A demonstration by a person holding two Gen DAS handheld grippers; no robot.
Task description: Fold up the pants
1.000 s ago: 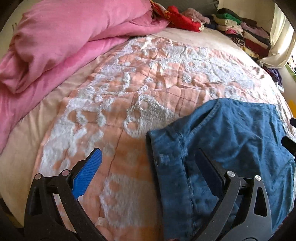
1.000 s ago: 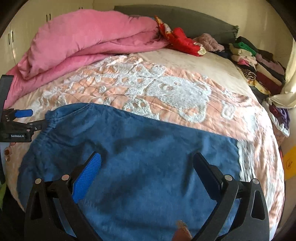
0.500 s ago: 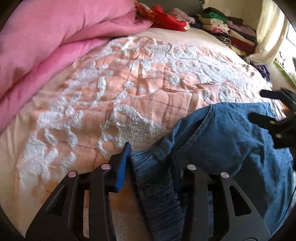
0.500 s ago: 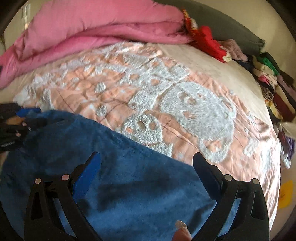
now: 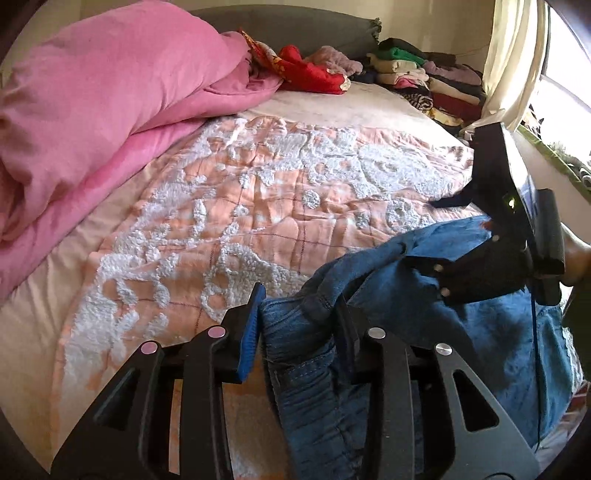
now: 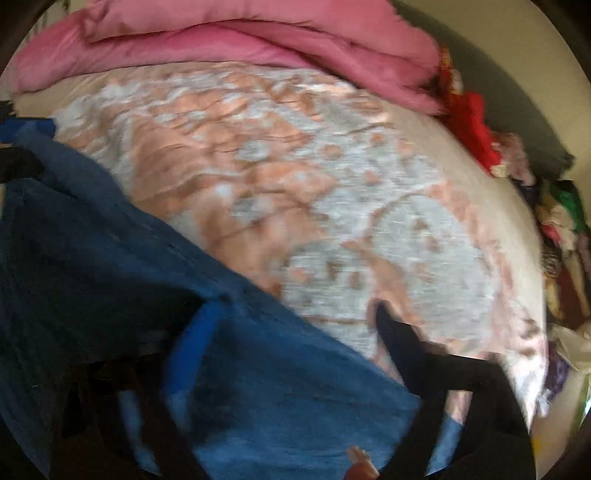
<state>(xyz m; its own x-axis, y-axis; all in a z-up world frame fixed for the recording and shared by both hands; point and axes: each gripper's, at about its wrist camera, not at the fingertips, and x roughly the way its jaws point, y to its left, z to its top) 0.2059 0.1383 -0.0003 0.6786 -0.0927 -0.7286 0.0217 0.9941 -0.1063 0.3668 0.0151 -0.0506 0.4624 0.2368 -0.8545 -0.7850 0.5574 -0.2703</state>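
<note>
While the left gripper (image 5: 299, 332) has its fingers pinched on the bunched waistband of the denim pants (image 5: 461, 332) at the near edge of the bed (image 5: 258, 206), the right gripper (image 6: 291, 332) hangs spread apart over the cloth, blurry. Looks like grab-the-edge stage; next it needs to bite the fabric too, then lift together.

Left wrist view: low over the near edge of the bed (image 5: 258, 206), looking along the left gripper (image 5: 299, 321) toward the headboard (image 5: 295, 18); sharp.
Right wrist view: close above the pants (image 6: 258, 387), looking along the right gripper (image 6: 291, 317), tilted across the bed; blurred.
Shared: pink duvet (image 5: 103, 92), peach-and-white bedspread (image 6: 295, 184), clothes stacks (image 5: 436, 77), pants.
Cross-sight: the right gripper shows at the left view's right side.
</note>
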